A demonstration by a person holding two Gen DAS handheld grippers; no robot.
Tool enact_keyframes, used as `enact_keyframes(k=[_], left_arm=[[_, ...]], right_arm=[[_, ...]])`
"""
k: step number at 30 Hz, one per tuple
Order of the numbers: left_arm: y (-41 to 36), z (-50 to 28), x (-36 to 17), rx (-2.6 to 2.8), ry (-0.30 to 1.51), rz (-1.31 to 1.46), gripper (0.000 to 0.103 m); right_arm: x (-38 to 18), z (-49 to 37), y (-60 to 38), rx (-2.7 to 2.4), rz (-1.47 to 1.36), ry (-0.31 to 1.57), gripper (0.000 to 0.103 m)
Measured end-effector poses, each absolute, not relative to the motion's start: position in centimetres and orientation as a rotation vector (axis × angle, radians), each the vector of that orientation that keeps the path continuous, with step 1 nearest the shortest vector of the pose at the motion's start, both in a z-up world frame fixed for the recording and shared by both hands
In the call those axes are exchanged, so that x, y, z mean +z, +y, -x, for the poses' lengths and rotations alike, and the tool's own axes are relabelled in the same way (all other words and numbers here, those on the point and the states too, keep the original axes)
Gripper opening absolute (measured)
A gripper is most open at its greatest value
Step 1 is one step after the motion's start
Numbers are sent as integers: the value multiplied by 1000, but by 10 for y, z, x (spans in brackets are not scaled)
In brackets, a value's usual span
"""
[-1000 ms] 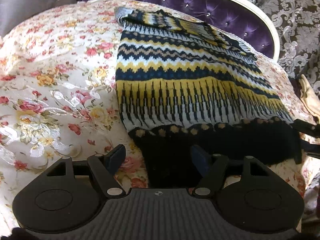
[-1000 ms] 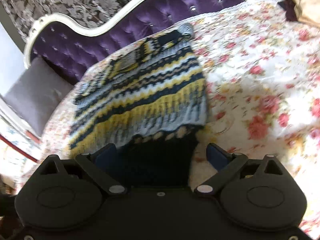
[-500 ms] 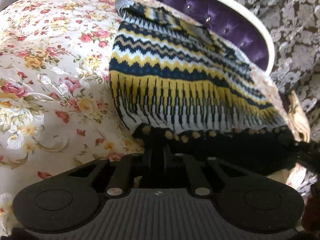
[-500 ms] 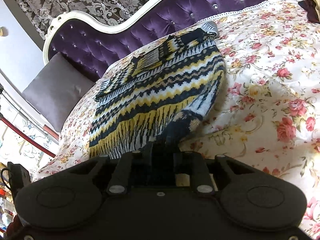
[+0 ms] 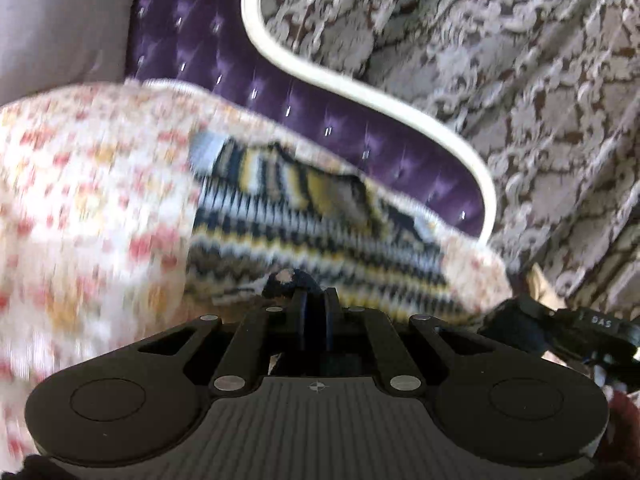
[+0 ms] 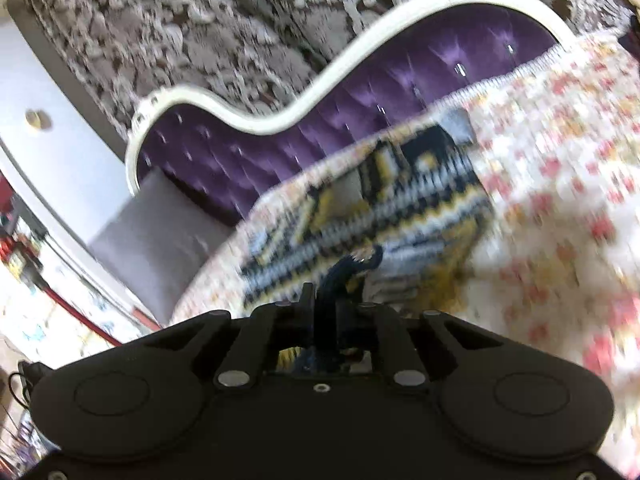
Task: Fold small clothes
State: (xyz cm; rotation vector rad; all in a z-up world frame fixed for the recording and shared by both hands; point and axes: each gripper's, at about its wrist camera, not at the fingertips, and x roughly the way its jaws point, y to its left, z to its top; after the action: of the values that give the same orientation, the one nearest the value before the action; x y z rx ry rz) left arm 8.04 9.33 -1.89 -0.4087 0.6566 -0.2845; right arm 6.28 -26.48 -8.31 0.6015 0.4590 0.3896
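A knitted sweater with yellow, white and navy zigzag bands lies on the floral bedspread, its sleeves folded across the far end. My left gripper is shut on the sweater's dark hem, which is lifted off the bed. In the right wrist view the same sweater rises toward my right gripper. Its jaws are closing, and a bunch of the dark hem is pinched between them. Both views are blurred by motion.
A purple tufted headboard with a white curved frame stands behind the bed. A grey pillow leans at the headboard's end. Patterned wallpaper covers the wall. A black device shows at the left wrist view's right edge.
Both grippers closed on the sweater's dark hem and rose, lifting it off the bed. Both cameras tilted up, so the headboard and wall now fill more of each view.
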Motion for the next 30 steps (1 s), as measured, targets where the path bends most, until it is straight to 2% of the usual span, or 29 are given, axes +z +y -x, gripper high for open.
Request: enact_keyframes(k=[11,21,22,23,24,26,28,30], left_arm=[[114,-192,3,-230,590,463,5],[121,-294,-23,-99,625,348,4],[122,-297,-25,-94,626,332,4],[124,-298,-26,-96,631,319,4],[125,-297,-26,-106,639,306,5],[125,-289,-25,-123,642,272,14],[122,-281,-23,-134,628,223,38],[113,-280,-23,-163,636,165,49]], right_arm=[[-54,-172,-281,375,-645,376,16],[-88,-293,-292,213,-625,465,15],[-92,-299,-293,194,-606,470,16],[-96,-306,-295,179,-594,478,22],[-99,-310,-297,161,-589,488,24],[-100,-310,-303,126,-576,487,24],[-97,-298,-308,130,-566,456,28],[-95,-284,-309,137,-530,432,51]])
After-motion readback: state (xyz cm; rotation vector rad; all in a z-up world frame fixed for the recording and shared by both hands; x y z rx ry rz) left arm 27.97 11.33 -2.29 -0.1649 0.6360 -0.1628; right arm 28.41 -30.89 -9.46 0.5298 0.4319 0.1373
